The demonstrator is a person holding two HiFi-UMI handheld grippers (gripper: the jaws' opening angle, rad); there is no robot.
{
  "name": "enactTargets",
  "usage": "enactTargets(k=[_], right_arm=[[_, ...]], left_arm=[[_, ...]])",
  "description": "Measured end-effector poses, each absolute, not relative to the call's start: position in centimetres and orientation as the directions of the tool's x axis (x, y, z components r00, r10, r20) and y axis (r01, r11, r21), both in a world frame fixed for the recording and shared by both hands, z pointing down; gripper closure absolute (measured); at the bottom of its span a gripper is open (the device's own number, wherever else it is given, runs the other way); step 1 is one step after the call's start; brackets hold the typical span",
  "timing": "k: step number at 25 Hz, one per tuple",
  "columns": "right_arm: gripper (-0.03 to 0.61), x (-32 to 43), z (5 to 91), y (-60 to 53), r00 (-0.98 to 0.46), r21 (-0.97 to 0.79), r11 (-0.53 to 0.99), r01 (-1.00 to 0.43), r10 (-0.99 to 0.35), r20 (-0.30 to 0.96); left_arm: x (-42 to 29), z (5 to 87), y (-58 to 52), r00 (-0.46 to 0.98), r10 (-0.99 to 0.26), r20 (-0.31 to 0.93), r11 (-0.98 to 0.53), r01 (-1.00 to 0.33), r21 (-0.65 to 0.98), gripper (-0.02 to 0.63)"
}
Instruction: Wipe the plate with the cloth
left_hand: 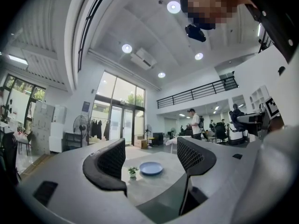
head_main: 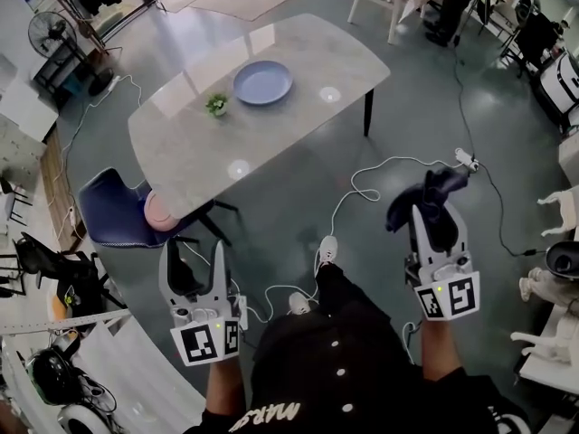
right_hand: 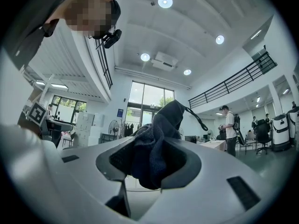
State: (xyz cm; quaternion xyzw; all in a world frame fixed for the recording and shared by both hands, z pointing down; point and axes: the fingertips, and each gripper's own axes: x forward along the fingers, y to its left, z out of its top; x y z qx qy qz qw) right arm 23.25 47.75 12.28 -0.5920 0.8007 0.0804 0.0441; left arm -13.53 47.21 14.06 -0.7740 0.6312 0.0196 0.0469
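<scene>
2 grippers sit close to my body, well short of the table (head_main: 298, 138). Left gripper (head_main: 196, 262): jaws apart, nothing between them. Right gripper (head_main: 436, 217): jaws clamped on the dark cloth (right_hand: 152, 146), which is bunched between them and stands up past the tips.

I judge the cloth soft, light and limp. The hold is on the bunched middle, so loose ends will trail and it must be pressed flat to wipe.

Further off, the table carries 1 small potted plant (head_main: 216, 104) and, near it but apart, the blue plate (head_main: 262, 82), lying flat. The plate looks rigid, smooth and likely to slide, so I would steady its rim with the free gripper. Wiping has not yet begun.
</scene>
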Motion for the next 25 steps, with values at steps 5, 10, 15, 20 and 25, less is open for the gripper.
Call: enactTargets(k=[5,10,15,20,25], right_arm=[[0.436,24.5,11.8,41.3,-0.323,0.074,0.315,-0.946,-0.931,-0.171],[0.436,25.3,11.7,35.9,-0.343,0.079,0.334,-0.939,-0.923,-0.173],[0.436,27.0,11.9,31.4,-0.348,0.071,0.34,-0.938,-0.923,-0.163],[0.436,28.6,11.5,27.5,-0.364,0.065,0.359,-0.931,-0.917,-0.162],[0.435,30.0,11.7,23.7,-0.386,0.065,0.38,-0.923,-0.909,-0.156]], left_arm=[[-12.1,12.9,42.0,0.175,-0.979,-0.103,-0.17,-0.984,-0.052,0.276],[-11.0,12.6,37.0,0.162,-0.981,-0.109,-0.156,-0.986,-0.055,0.276],[-9.2,12.6,32.7,0.154,-0.983,-0.098,-0.15,-0.987,-0.055,0.276],[-7.5,12.3,29.3,0.136,-0.987,-0.09,-0.131,-0.99,-0.054,0.276],[-6.0,12.4,26.2,0.112,-0.991,-0.08,-0.108,-0.993,-0.055,0.276]])
